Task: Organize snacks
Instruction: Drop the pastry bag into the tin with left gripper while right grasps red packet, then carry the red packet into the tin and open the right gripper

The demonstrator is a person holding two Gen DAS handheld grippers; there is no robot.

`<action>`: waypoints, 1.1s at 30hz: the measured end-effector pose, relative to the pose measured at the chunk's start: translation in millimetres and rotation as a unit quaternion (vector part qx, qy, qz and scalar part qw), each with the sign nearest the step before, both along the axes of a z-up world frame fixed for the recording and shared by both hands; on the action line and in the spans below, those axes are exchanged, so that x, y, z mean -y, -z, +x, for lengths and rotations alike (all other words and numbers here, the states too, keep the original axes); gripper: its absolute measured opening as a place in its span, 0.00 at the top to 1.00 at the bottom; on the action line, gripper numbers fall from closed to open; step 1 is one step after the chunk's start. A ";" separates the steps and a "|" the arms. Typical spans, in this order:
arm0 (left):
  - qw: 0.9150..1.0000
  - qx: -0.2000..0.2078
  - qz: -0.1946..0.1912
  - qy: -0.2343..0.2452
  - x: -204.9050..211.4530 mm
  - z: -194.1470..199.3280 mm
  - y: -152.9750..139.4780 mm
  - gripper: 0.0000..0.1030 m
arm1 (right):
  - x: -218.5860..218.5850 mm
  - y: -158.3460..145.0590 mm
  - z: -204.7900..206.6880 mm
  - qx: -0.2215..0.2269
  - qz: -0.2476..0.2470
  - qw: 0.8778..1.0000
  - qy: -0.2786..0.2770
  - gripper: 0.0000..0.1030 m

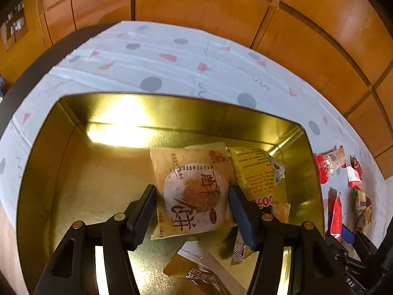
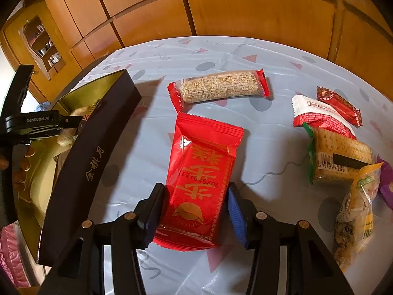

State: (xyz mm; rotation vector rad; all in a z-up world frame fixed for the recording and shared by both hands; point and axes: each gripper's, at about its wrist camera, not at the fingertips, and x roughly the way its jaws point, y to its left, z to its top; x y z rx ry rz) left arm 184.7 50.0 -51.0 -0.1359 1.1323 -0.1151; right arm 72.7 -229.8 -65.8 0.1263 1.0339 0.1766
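Observation:
My left gripper (image 1: 192,210) is inside the gold tin box (image 1: 73,162) and is shut on a tan pastry packet (image 1: 194,189) with brown characters. A yellow snack packet (image 1: 255,172) lies beside it in the box, with other wrappers below. My right gripper (image 2: 194,210) is over the table with its jaws around a red snack packet (image 2: 201,179) that lies flat on the cloth; the fingers touch its sides. The box (image 2: 88,162) shows at the left in the right wrist view, with the left gripper (image 2: 36,123) reaching into it.
On the patterned tablecloth (image 2: 245,56) lie a sesame bar in a red-ended wrapper (image 2: 218,86), a white and red packet (image 2: 316,115), a small red packet (image 2: 341,105), a cracker pack (image 2: 341,159) and a yellow bag (image 2: 356,211). Wooden cabinets stand behind.

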 end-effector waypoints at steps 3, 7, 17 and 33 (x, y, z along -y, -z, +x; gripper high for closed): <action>1.000 0.009 -0.002 -0.006 -3.6 -4.1 -8.3 0.35 | -0.8 -0.2 -0.2 0.000 -0.001 1.000 0.003 0.51; 0.998 0.049 0.014 -0.028 -12.1 -31.1 -31.4 0.35 | -1.4 -0.5 1.4 -0.003 -0.003 1.000 0.005 0.51; 0.994 0.100 0.025 -0.020 -7.3 -113.1 -50.7 0.35 | -3.8 -1.2 8.4 -0.014 -0.010 1.000 0.005 0.53; 0.992 0.103 0.032 -0.063 -30.7 -141.2 -39.6 0.35 | -20.5 -52.6 -27.8 0.029 0.064 0.997 -0.018 0.60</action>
